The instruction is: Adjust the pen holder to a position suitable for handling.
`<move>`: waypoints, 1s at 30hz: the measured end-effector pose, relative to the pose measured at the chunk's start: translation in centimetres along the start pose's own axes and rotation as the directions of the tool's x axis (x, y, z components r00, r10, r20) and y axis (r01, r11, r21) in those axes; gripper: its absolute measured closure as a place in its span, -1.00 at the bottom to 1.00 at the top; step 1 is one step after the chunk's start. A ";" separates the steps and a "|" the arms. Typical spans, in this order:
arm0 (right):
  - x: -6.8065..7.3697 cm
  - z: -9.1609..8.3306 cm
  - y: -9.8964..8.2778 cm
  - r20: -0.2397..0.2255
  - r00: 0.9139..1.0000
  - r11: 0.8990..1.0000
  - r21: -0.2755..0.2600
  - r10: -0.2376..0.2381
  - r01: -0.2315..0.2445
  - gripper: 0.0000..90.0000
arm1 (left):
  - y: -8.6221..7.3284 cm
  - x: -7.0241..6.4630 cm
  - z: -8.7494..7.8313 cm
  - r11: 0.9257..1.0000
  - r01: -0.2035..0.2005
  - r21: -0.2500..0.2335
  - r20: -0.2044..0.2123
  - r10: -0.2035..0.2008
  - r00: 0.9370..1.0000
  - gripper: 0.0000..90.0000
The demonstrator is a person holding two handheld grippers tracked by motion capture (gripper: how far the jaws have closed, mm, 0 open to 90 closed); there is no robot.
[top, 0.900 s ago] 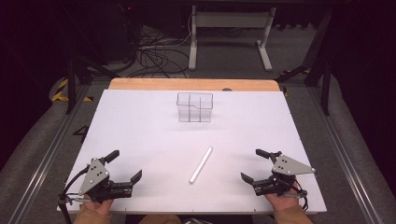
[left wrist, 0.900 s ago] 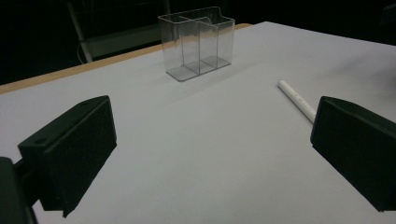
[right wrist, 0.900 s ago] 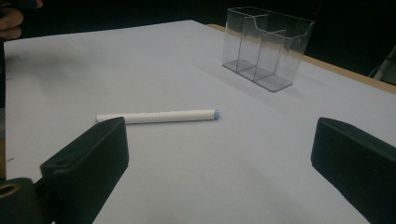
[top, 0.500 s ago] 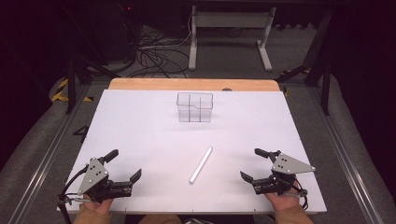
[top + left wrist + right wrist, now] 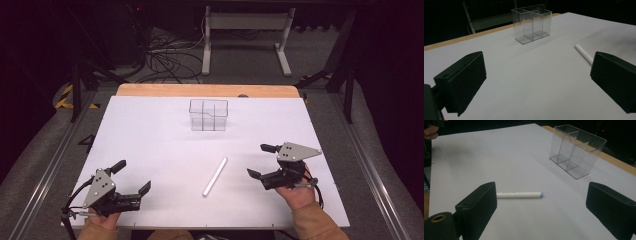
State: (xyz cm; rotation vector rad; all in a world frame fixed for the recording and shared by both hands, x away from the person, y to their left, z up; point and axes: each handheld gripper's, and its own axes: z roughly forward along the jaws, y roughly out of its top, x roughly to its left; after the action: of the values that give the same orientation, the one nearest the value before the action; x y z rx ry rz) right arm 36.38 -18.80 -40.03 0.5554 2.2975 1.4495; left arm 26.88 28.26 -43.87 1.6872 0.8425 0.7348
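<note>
White pen point(image 5: 215, 176) lies flat on the tabletop point(image 5: 150, 130), slanted, roughly mid-front, between the two grippers and touching neither. Right gripper point(image 5: 261, 160) is near it, jaws wide apart, nothing held; in the right gripper view the pen point(image 5: 520, 194) sits ahead of the jaws, crosswise, one end cut off behind the left jaw. Left gripper point(image 5: 132, 176) is at the front left corner, well apart from the pen, jaws also spread wide and empty; in the left gripper view the pen point(image 5: 584, 53) shows as a short stub, rest hidden behind the right jaw

Clear plastic box point(image 5: 208, 115) stands upright at the far middle, apart from everything. High view gives a vague outline; the gripper views show its inner dividers point(image 5: 574, 152). Small print on the pen shows in the right gripper view, too small to read
</note>
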 end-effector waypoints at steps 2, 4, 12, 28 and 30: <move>-0.3 0.3 0.5 -0.004 1.000 1.000 0.002 -0.003 0.003 -0.75 | 0.0 0.1 0.0 1.000 0.002 0.003 0.002 -0.002 1.000 -0.98; -0.5 0.6 1.0 -0.009 1.000 1.000 0.011 -0.005 0.005 -0.75 | -0.1 0.1 0.0 1.000 0.005 -0.002 0.003 -0.005 1.000 -0.98; -1.5 1.9 3.0 -0.014 0.999 0.999 0.021 -0.028 0.029 -0.71 | -0.2 0.2 -0.2 1.000 0.005 0.003 -0.005 -0.005 1.000 -0.98; -2.9 3.7 6.6 -0.032 0.993 0.992 0.041 -0.116 0.117 -0.59 | -0.4 0.1 -0.8 1.000 0.013 0.003 -0.020 -0.013 1.000 -0.98; -3.2 3.9 6.9 -0.033 0.992 0.992 0.044 -0.119 0.120 -0.56 | -0.4 0.2 -0.8 1.000 0.009 0.005 -0.021 -0.009 1.000 -0.98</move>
State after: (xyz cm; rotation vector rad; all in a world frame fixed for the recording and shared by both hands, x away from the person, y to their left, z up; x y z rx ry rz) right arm 41.98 -14.73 -35.03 0.4035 2.3492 1.3610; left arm 26.27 28.87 -44.09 1.6817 0.8670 0.7458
